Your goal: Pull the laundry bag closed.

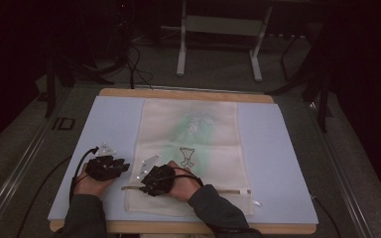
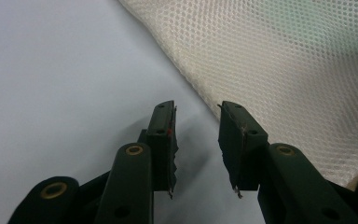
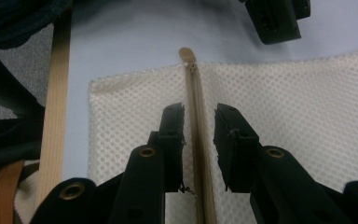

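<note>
Low over the mesh bag [image 3: 307, 116], the right gripper [image 3: 199, 121] straddled its zipper [image 3: 196, 140], jaws parted; the left gripper [image 2: 196, 123] hovered released beside.

Black left hand-held gripper [image 1: 110, 164] & right hand-held gripper [image 1: 149, 182], brass-ringed screw holes, black cables, dark sleeves [image 1: 216, 208].

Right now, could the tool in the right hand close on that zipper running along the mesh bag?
Probably yes: the right tool is open with a jaw on each side of the zipper, and nothing lies between them on the mesh bag.
</note>
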Motion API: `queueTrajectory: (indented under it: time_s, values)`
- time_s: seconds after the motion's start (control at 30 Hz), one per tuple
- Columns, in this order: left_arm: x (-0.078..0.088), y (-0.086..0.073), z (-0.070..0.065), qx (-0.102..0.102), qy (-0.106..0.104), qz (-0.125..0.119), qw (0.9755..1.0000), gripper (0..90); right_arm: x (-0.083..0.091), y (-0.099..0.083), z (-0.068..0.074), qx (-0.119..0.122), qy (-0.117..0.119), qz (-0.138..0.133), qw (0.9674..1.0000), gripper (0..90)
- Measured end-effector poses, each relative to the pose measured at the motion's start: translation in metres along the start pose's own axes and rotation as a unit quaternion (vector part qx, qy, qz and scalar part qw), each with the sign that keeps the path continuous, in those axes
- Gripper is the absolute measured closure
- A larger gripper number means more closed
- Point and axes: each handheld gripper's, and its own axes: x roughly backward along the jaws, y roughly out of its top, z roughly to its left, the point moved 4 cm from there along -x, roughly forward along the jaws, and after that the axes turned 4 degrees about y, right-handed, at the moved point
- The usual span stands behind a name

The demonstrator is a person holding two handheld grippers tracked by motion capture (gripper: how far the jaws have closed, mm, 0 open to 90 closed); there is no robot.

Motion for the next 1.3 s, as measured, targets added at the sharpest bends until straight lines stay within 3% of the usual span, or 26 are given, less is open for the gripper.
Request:
queueTrajectory:
  time_s: [0.87, 1.3]
  values:
    - [0.001, 0.001, 0.001, 0.004, -0.001, -0.004, 1.0, 65.8, -0.028, 0.022, 0.001, 0.0, 0.003, 0.001, 1.0, 73.2]
    - [0.002, 0.001, 0.001, 0.007, 0.0, -0.008, 0.9999, 65.7, -0.041, 0.029, 0.0, -0.012, 0.003, 0.004, 0.9999, 74.3]
